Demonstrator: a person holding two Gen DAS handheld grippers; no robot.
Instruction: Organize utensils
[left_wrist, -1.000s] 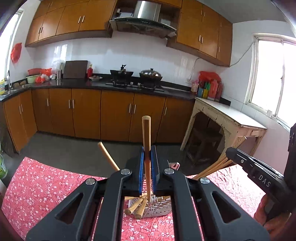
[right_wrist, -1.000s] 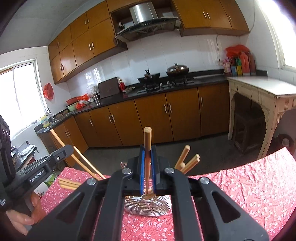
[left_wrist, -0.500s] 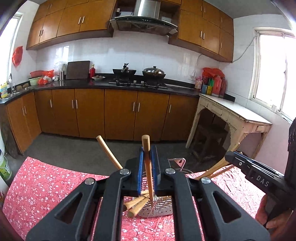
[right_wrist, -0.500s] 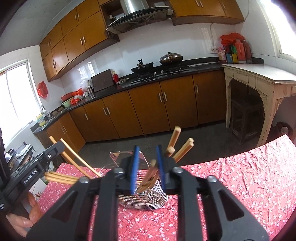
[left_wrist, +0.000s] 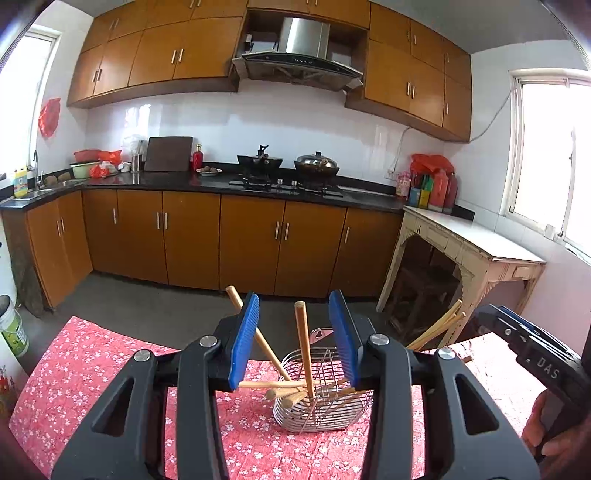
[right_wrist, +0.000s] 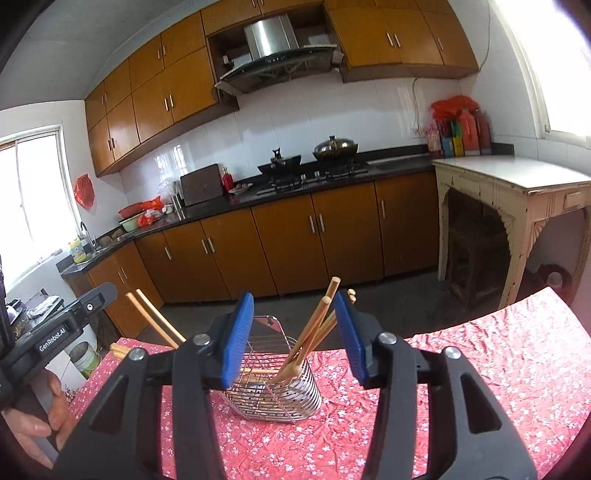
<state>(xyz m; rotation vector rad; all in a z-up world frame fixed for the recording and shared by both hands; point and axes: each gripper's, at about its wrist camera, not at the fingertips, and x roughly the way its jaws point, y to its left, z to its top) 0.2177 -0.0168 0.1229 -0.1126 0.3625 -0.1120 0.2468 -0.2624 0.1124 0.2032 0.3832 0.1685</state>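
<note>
Left tool (left_wrist: 300, 341) jaws opening, pads clear of upright chopstick (left_wrist: 304, 354) between; right tool (right_wrist: 293, 334) opening, empty; basket (left_wrist: 325, 410) lower-centre ahead.

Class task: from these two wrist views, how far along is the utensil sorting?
Done: several wooden chopsticks stand in the wire basket. In hand: nothing; the left tongs and right tongs are opening, pads clear of the sticks. Left: chopsticks lying on the red cloth.

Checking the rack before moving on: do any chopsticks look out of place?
Yes. In the wire rack, several chopsticks lie crosswise, ends poking out the side, while others lean upright. Rack itself looks intact.
</note>
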